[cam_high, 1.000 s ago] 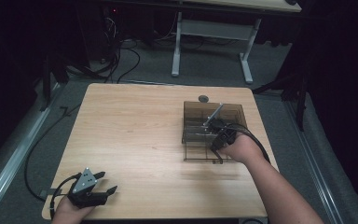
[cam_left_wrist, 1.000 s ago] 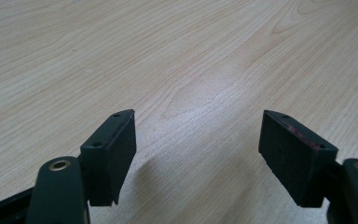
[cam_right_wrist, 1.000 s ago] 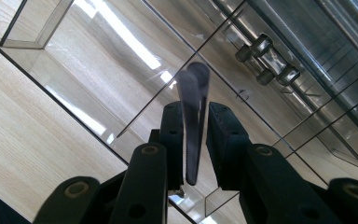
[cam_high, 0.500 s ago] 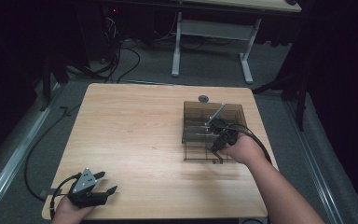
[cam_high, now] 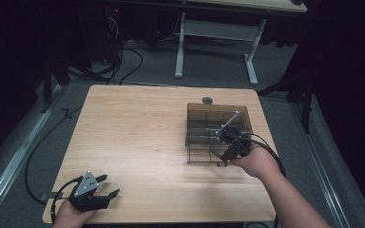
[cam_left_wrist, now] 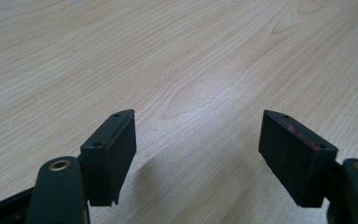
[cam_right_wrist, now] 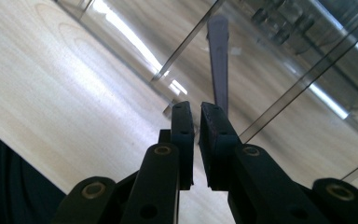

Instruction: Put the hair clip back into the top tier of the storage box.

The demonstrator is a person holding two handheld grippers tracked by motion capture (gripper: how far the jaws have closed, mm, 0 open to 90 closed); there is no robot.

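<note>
pinching a thin dark rod [cam_right_wrist: 218,56], the right gripper [cam_right_wrist: 196,116] has just been closing and its jaws now clamp the rod's near end. at its twelve o'clock, the rod slants into a smoky clear box [cam_high: 218,124] on the table [cam_high: 138,137]. the grasp looks done; moving the rod remains. at eight o'clock, the left gripper [cam_high: 105,186] rests apart, holding nothing.

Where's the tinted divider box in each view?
High view: tinted divider box right of centre on the tabletop.
Right gripper view: box upper right, just beyond the shut right tool.
Left gripper view: bare tabletop past the open left tool.
Shared landmark: the wood-grain tabletop.
</note>
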